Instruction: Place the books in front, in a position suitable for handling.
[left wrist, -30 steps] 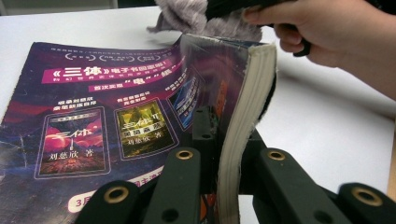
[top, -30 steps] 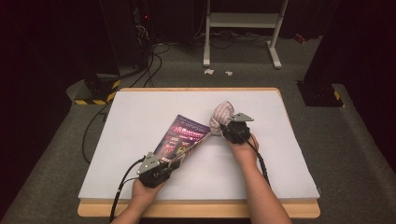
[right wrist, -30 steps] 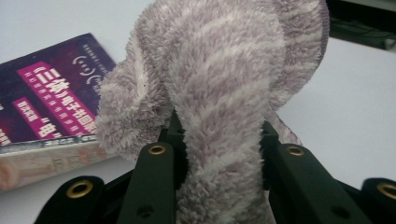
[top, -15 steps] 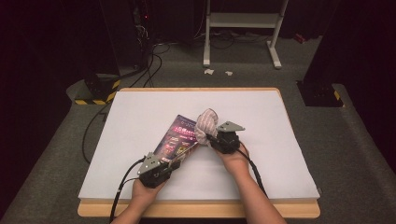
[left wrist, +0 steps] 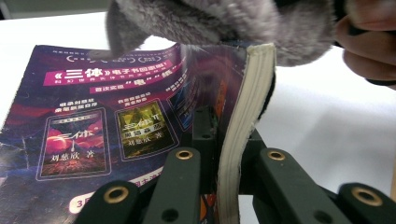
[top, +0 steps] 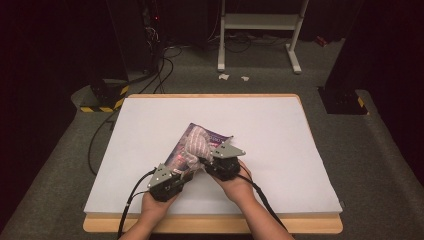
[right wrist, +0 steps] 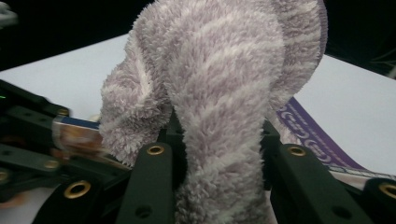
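The right gripper (top: pixel 202 161), clamped on a fluffy cloth (top: pixel 194 148), had swept leftward across the book (top: pixel 212 137). The left gripper (top: pixel 184 175) pinched the book's edge, steadying it for wiping.

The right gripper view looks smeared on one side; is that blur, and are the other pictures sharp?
Right gripper view: the striped fluffy cloth is sharp, the book edge at left is smeared. Left gripper view: the book cover print is crisp, the cloth at top soft. High view: white table brightly lit, surroundings dark.
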`<state>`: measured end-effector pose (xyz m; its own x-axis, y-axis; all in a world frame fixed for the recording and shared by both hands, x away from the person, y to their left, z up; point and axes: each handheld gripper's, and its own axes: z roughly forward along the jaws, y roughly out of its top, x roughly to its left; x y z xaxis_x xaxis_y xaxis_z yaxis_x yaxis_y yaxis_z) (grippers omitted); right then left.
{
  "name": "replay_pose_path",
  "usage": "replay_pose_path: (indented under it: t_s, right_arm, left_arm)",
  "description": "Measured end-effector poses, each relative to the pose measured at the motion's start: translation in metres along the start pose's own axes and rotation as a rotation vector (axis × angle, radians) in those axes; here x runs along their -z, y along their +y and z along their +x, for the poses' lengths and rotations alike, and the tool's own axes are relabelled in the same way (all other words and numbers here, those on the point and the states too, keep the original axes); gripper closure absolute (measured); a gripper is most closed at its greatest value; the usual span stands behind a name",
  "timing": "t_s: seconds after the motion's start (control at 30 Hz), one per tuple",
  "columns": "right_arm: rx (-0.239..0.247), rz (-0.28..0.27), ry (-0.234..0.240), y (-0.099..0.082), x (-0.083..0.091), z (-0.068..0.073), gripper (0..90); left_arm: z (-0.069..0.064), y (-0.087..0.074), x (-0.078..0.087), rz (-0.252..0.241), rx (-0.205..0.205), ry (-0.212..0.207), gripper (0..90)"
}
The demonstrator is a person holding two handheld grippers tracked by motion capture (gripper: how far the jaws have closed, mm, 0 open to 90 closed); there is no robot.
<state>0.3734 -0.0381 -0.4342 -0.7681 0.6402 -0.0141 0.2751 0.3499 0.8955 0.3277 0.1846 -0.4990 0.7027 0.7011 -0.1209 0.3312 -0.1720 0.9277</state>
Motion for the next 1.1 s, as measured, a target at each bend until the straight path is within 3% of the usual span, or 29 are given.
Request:
replay_pose_path:
  t_s: [0.23, 0.37, 0.7, 1.1]
  right_arm:
    - [0.032, -0.019, 0.035, 0.008, 0.002, 0.020, 68.1]
    - [0.050, -0.011, 0.021, 0.009, 0.001, 0.025, 68.0]
    - [0.015, 0.026, -0.048, 0.002, -0.008, 0.001, 67.7]
    - [-0.044, 0.072, -0.144, -0.010, -0.016, -0.039, 67.7]
  left_arm:
    - [0.000, 0.000, 0.000, 0.000, -0.009, 0.005, 82.7]
    - [0.000, 0.000, 0.000, 0.000, -0.009, 0.006, 82.7]
    - [0.000, 0.000, 0.000, 0.000, -0.001, 0.003, 82.7]
    - [-0.001, 0.000, 0.000, 0.001, -0.003, 0.002, 82.7]
